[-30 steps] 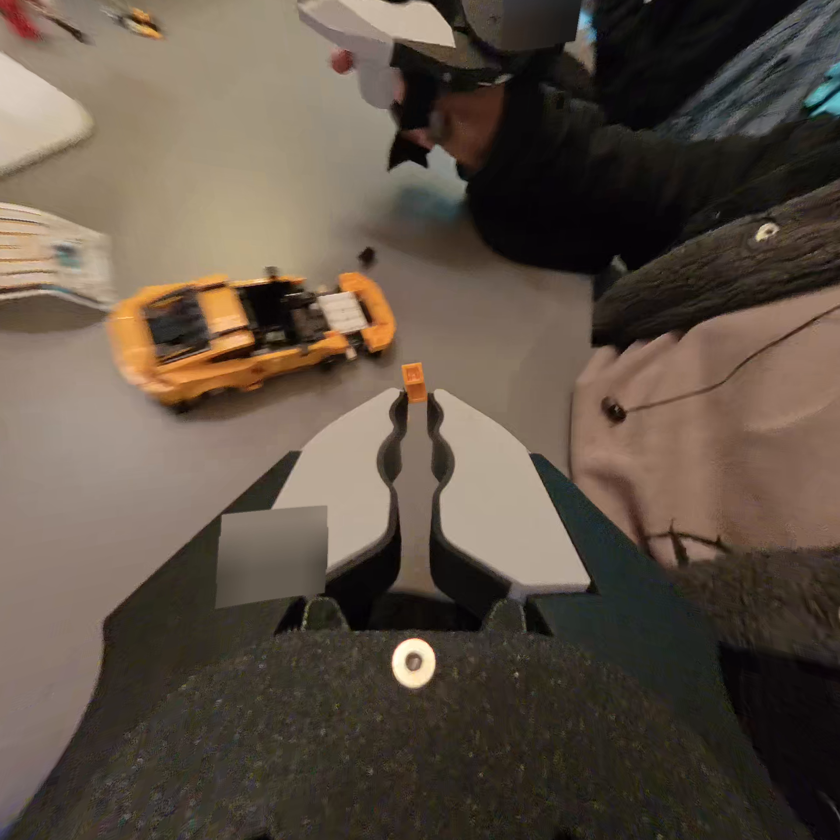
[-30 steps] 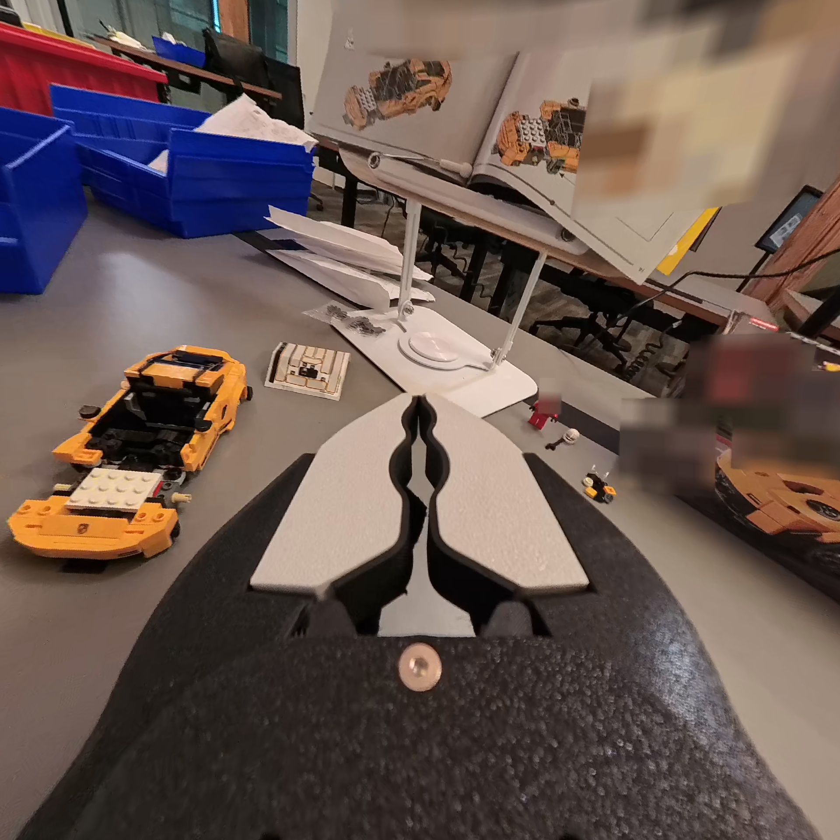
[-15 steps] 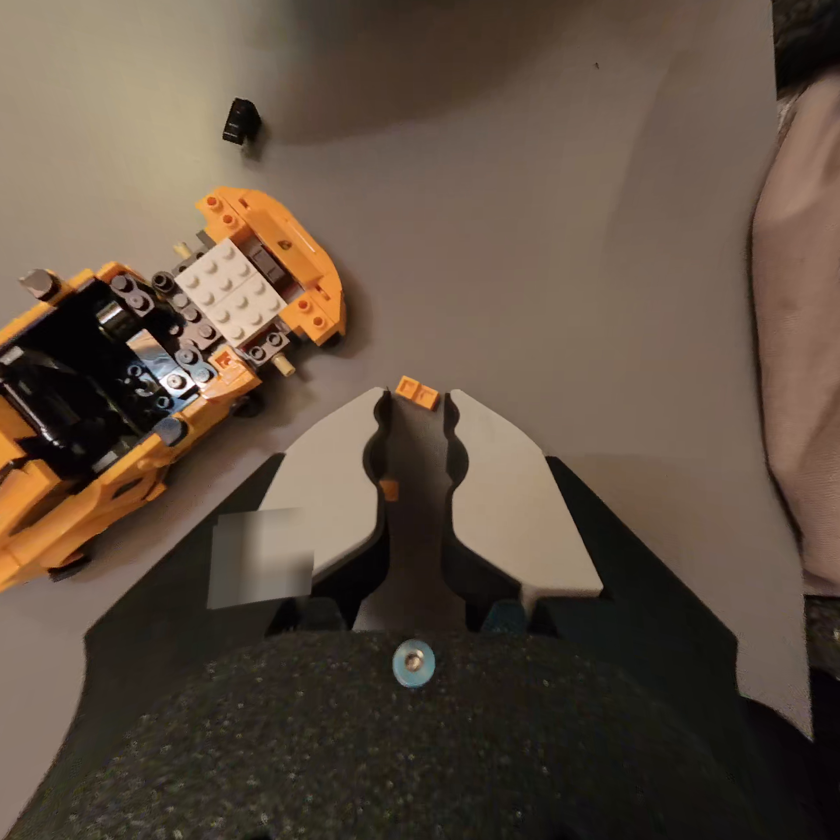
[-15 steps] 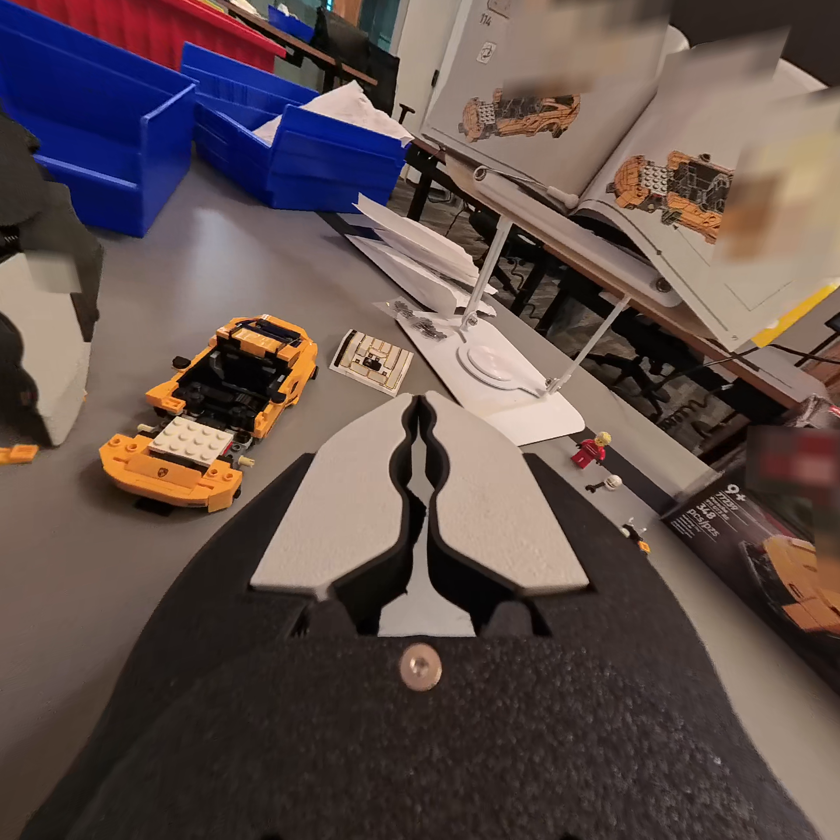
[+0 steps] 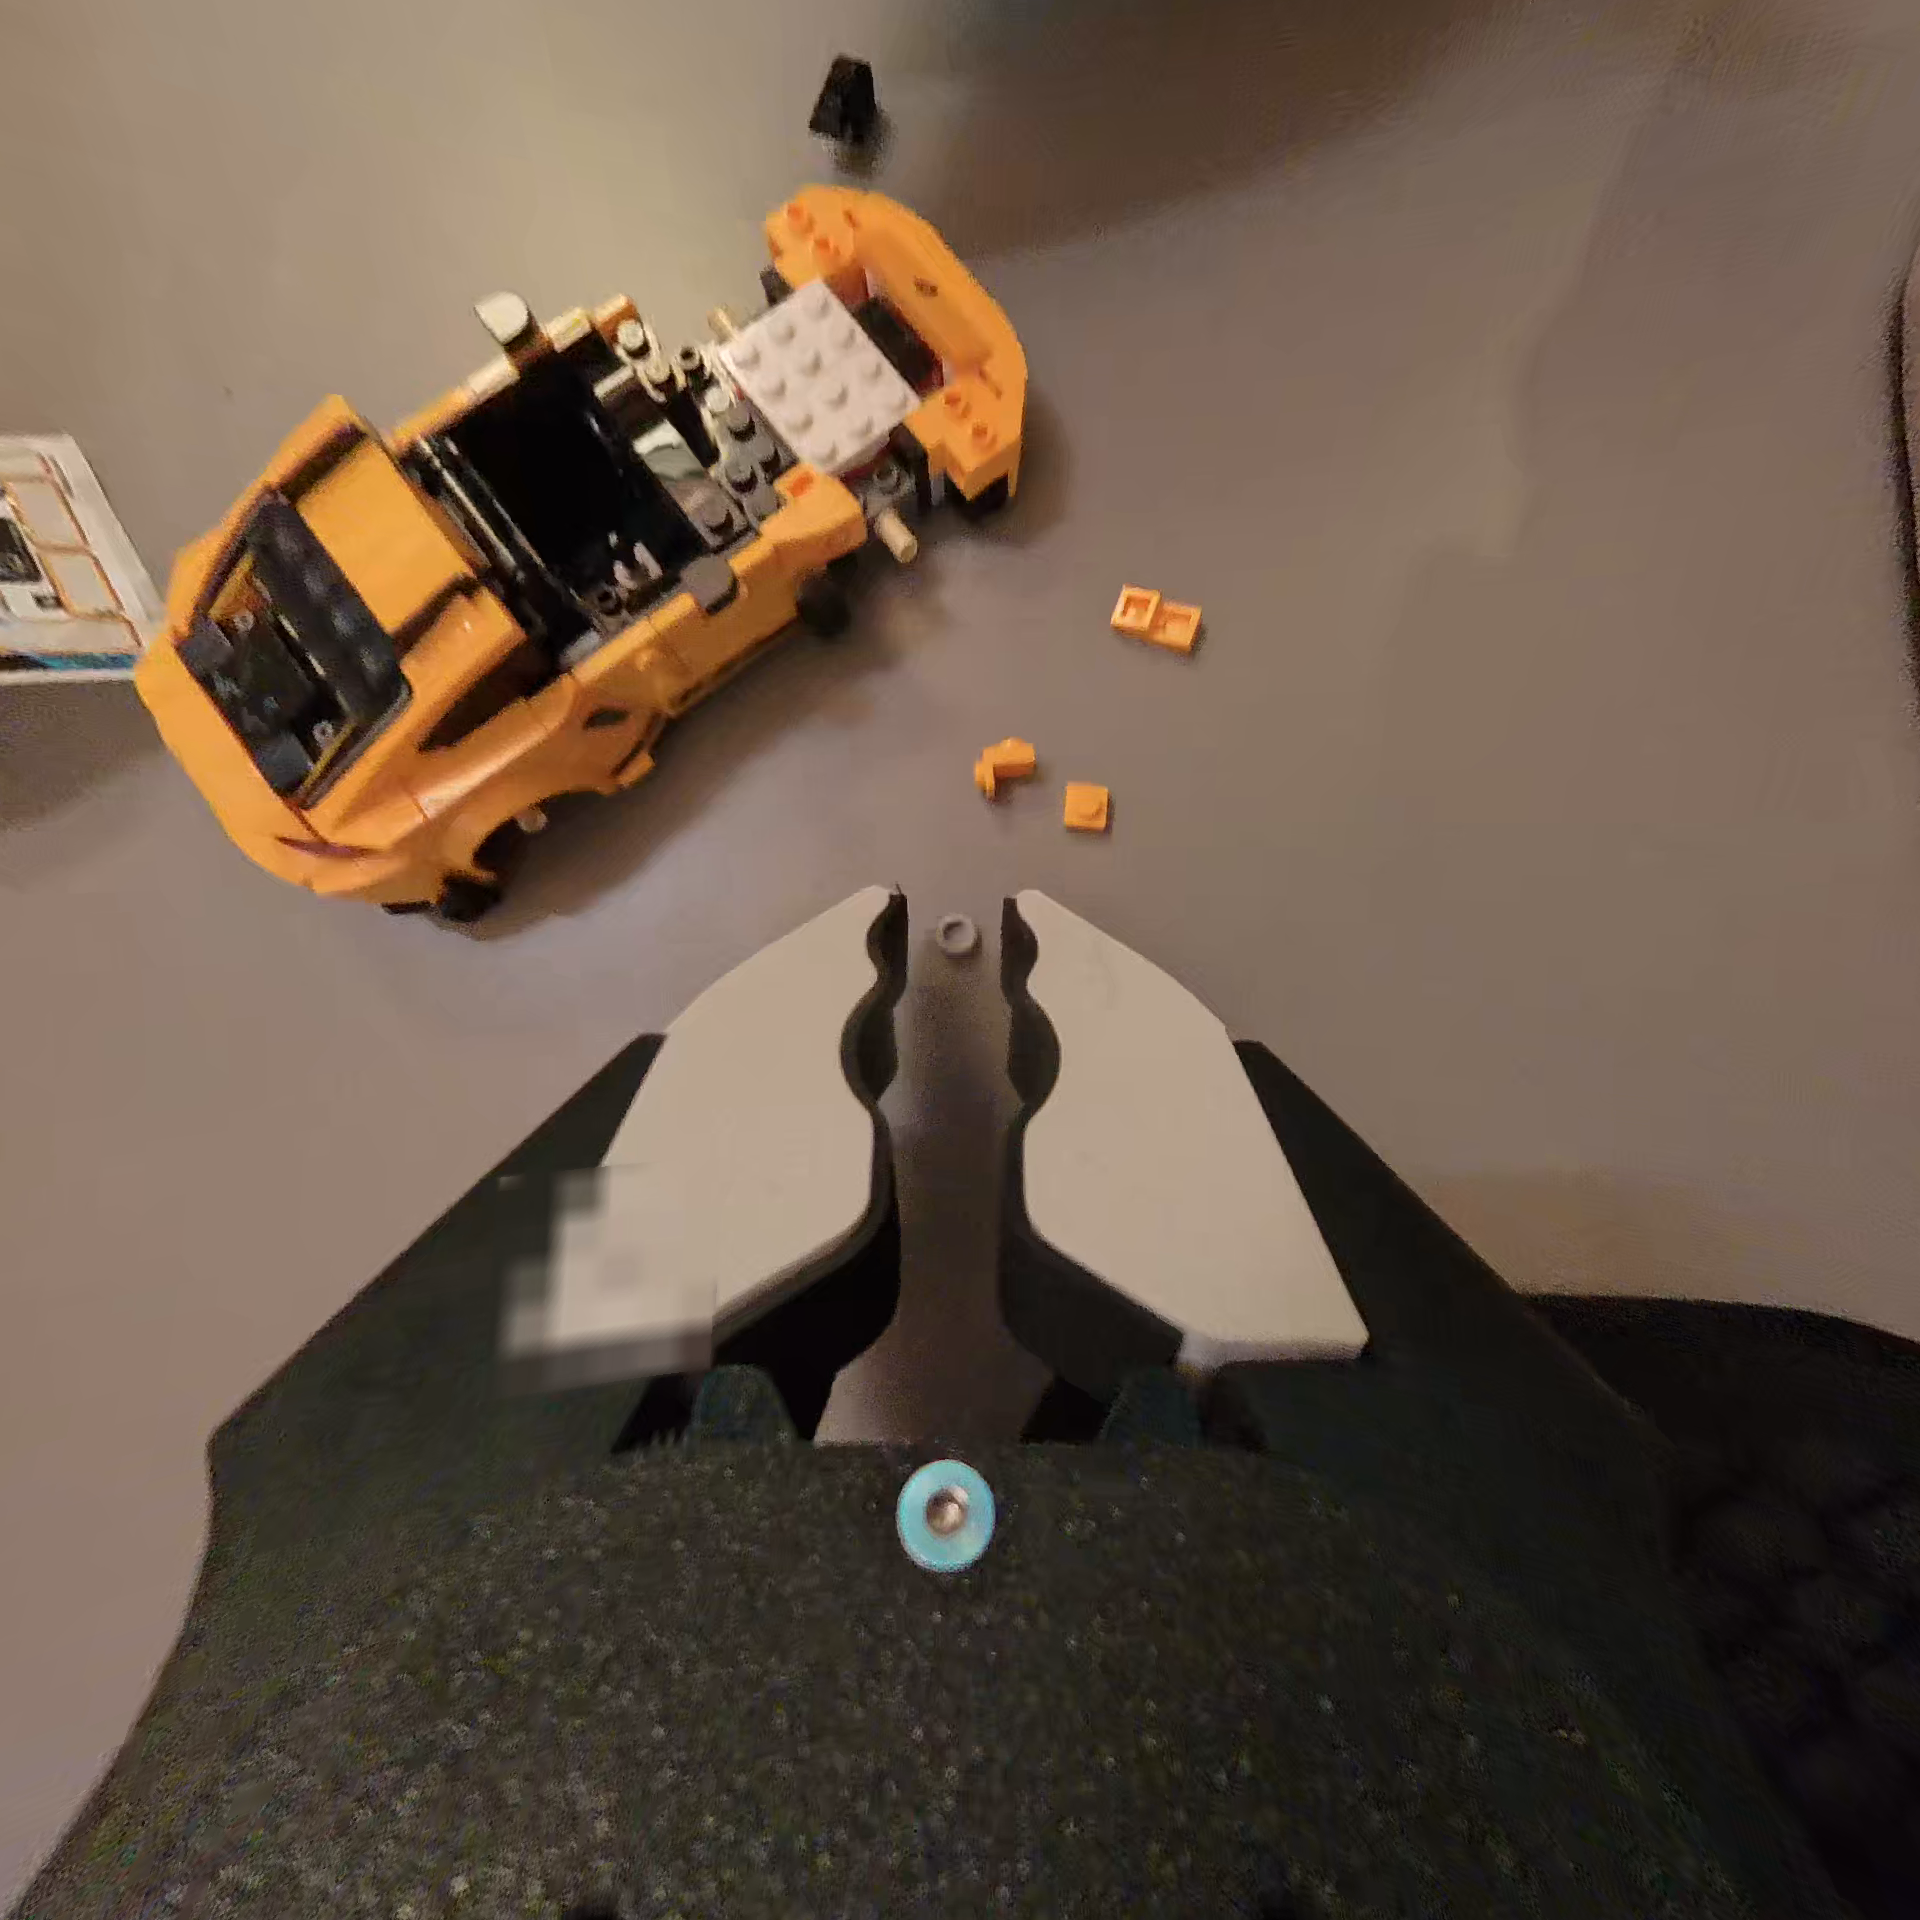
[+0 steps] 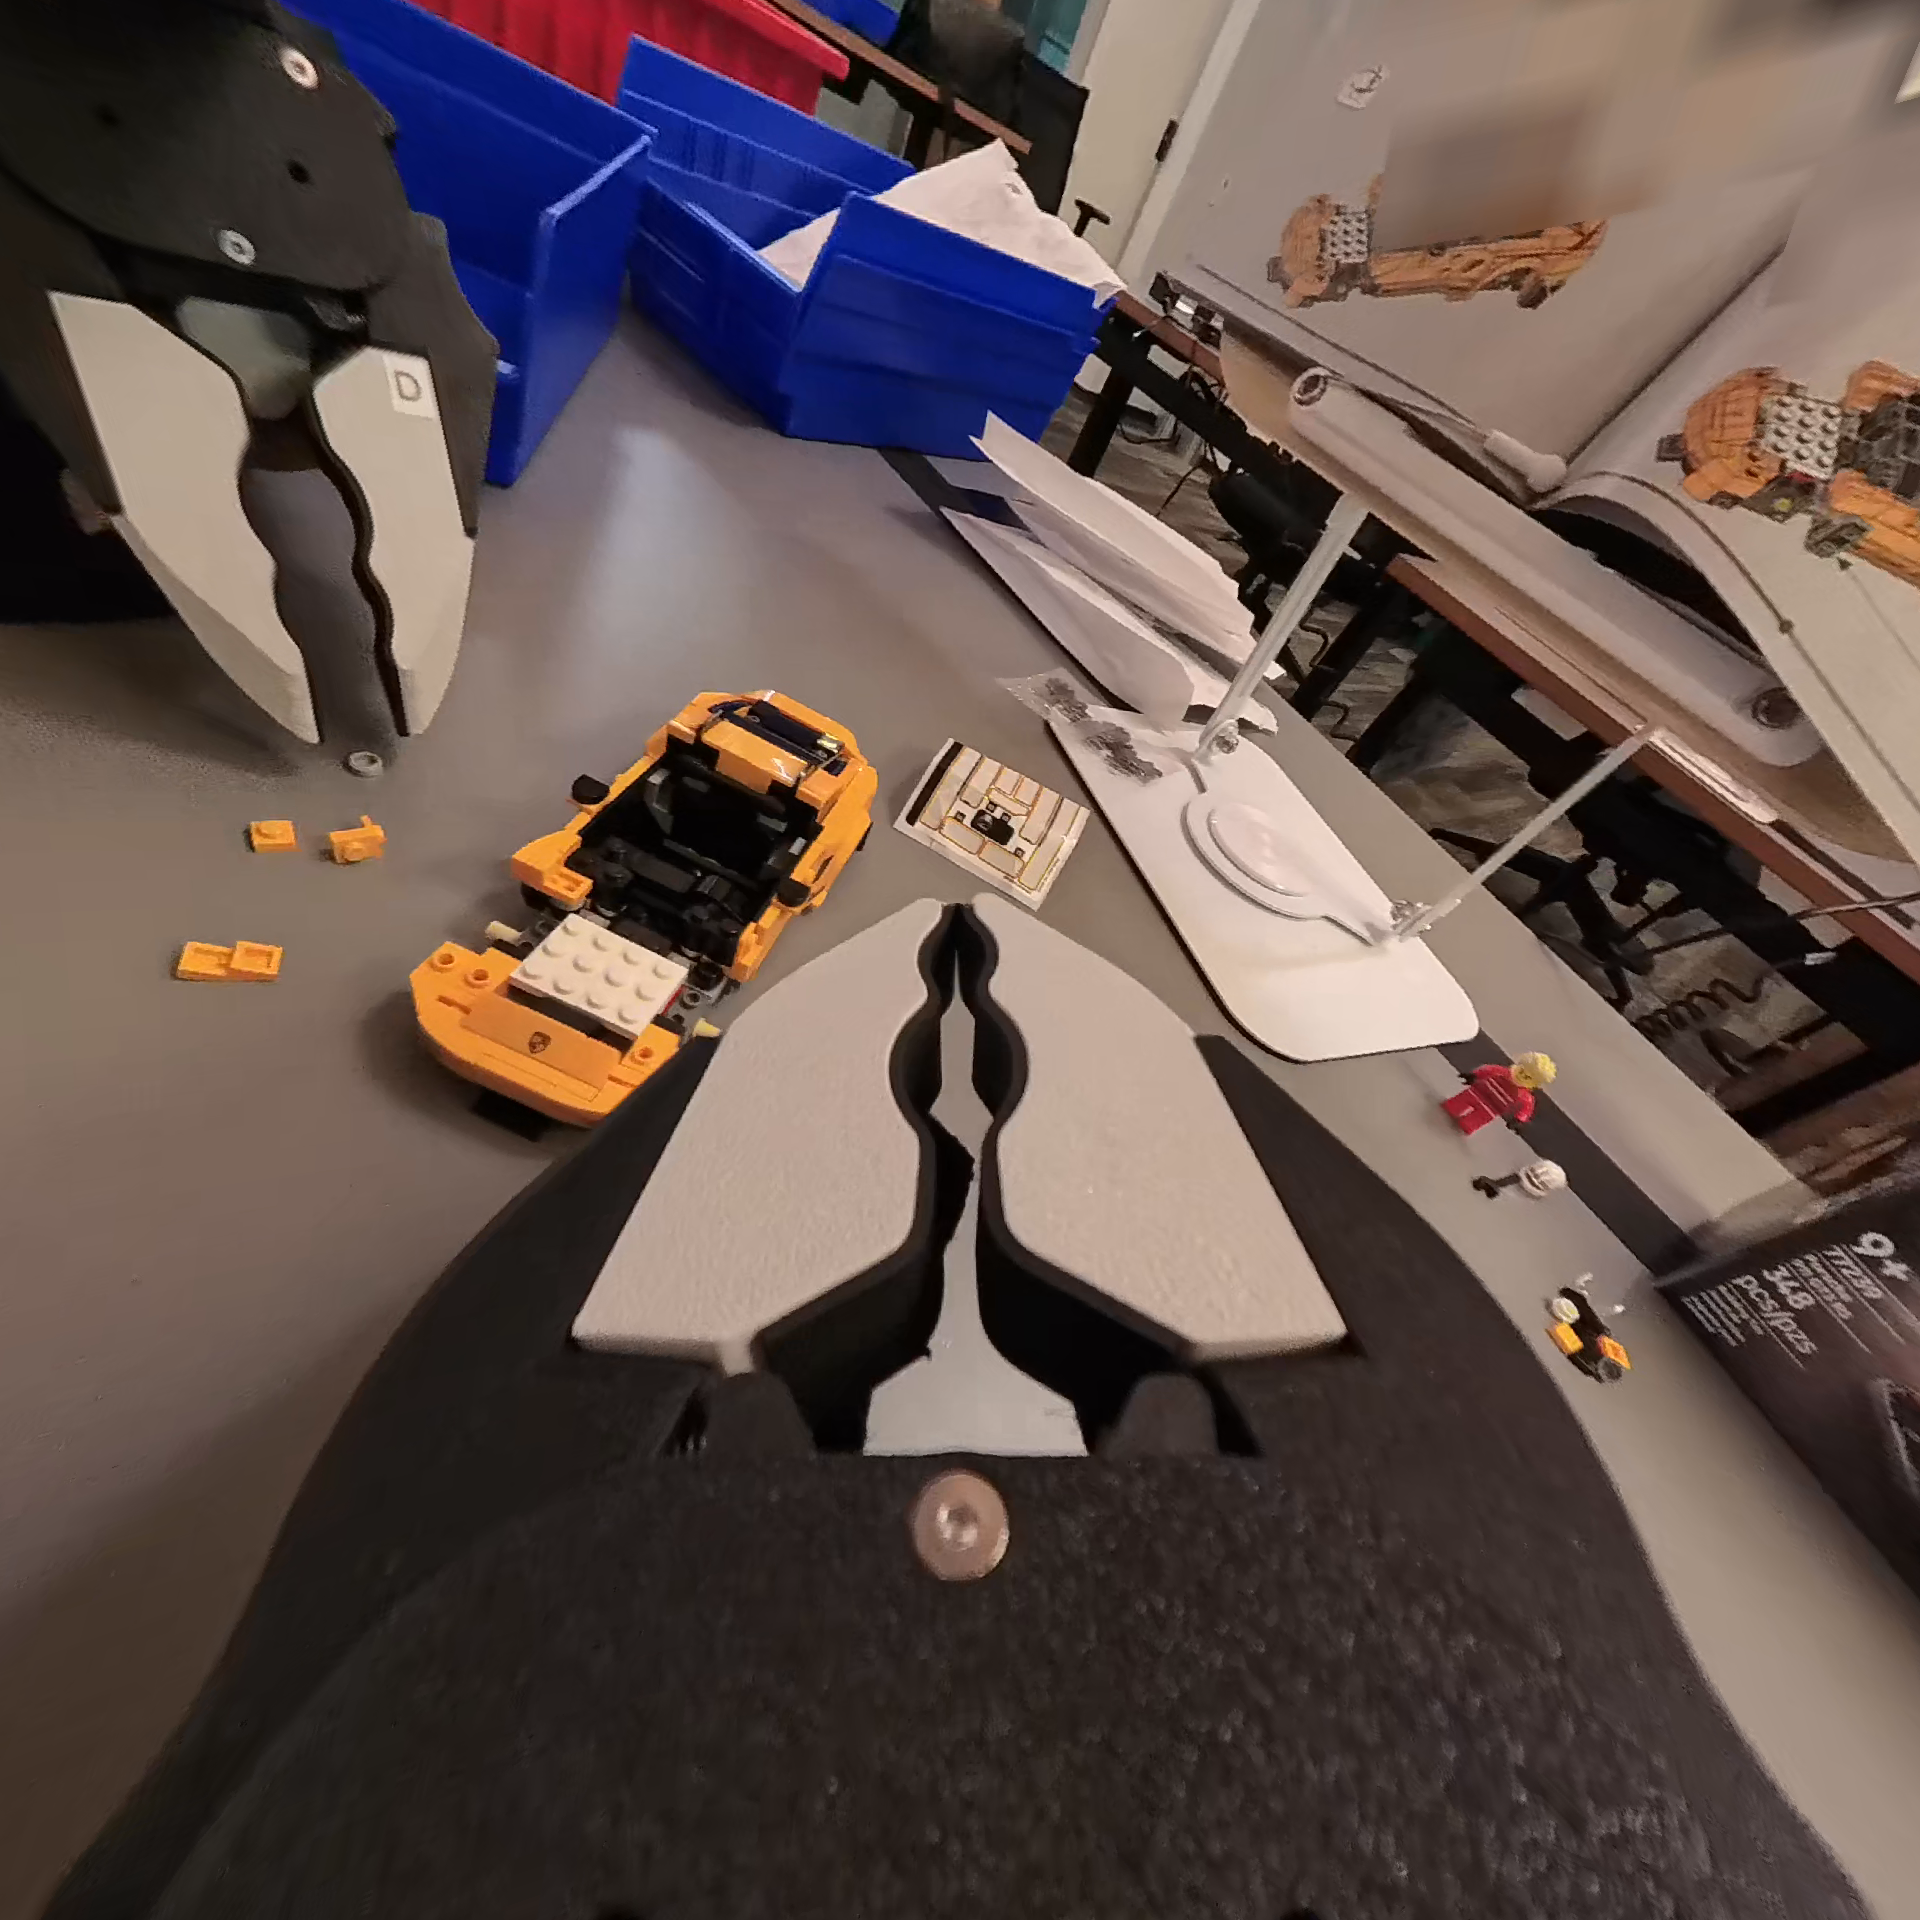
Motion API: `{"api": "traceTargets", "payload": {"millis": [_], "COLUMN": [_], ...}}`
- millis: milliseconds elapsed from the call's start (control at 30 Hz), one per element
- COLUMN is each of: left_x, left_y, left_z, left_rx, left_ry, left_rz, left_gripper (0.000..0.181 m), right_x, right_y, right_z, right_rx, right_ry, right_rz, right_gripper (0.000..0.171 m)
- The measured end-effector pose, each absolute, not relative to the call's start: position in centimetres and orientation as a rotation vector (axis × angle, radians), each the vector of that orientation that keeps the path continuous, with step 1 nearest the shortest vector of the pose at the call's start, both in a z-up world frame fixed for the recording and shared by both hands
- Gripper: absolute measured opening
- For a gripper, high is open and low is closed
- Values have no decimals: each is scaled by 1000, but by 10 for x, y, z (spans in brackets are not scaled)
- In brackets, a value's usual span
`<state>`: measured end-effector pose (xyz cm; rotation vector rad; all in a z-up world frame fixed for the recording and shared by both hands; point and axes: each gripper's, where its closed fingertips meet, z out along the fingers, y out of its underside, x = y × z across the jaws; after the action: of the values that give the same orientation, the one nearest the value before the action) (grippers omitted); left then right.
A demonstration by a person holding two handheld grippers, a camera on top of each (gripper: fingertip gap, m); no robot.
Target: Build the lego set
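Note:
The partly built orange Lego car (image 5: 582, 561) sits on the grey table (image 5: 1455, 727); it also shows in the right wrist view (image 6: 644, 904). Three loose orange pieces lie to its right: a two-stud plate (image 5: 1156, 620), a bracket (image 5: 1005, 767) and a small plate (image 5: 1087, 806). My left gripper (image 5: 951, 904) is open just above the table, with a small grey round piece (image 5: 957, 933) lying between its fingertips. It shows in the right wrist view (image 6: 358, 732) over that piece (image 6: 364, 764). My right gripper (image 6: 956, 914) is shut and empty, held near the car's front.
A black piece (image 5: 844, 99) lies beyond the car. A sticker sheet (image 6: 992, 821), a white book stand (image 6: 1299, 914) with an open instruction book (image 6: 1558, 208), a red minifigure (image 6: 1496, 1091), the set's box (image 6: 1818, 1351) and blue bins (image 6: 831, 291) surround the work area. Some 20 centimeters of space lies between my two pairs of fingers. Measured from the fingertips, the two-stud plate (image 5: 1156, 620) is 7 centimeters or so from the left gripper and 15 centimeters from the right. My right wrist view (image 6: 232, 963) looks at it from another angle.
My left gripper opened and let go of the orange piece onto the table, then drew back to sit over the grey round piece. The right gripper stayed shut and shifted towards the car.

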<state>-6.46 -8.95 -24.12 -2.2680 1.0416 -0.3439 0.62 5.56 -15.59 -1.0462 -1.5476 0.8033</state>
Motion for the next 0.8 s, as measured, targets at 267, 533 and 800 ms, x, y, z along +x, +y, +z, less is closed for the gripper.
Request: {"api": "traceTargets", "payload": {"millis": [267, 533, 800], "left_x": [-65, -46, -38], "left_y": [-93, -94, -102], "left_z": [-251, -252, -247], "left_rx": [-2299, -2256, -2219], "left_ry": [1078, 1092, 1101], "left_rz": [-334, -428, -564], "left_gripper": [13, 7, 23], "right_x": [6, 5, 5], "right_y": [53, 55, 60], "right_z": [-156, -160, -161], "right_rx": [-1047, -1069, -1088], "right_ry": [-1561, -1561, -1544], "right_rz": [830, 842, 836], "right_gripper": [0, 0, 0]}}
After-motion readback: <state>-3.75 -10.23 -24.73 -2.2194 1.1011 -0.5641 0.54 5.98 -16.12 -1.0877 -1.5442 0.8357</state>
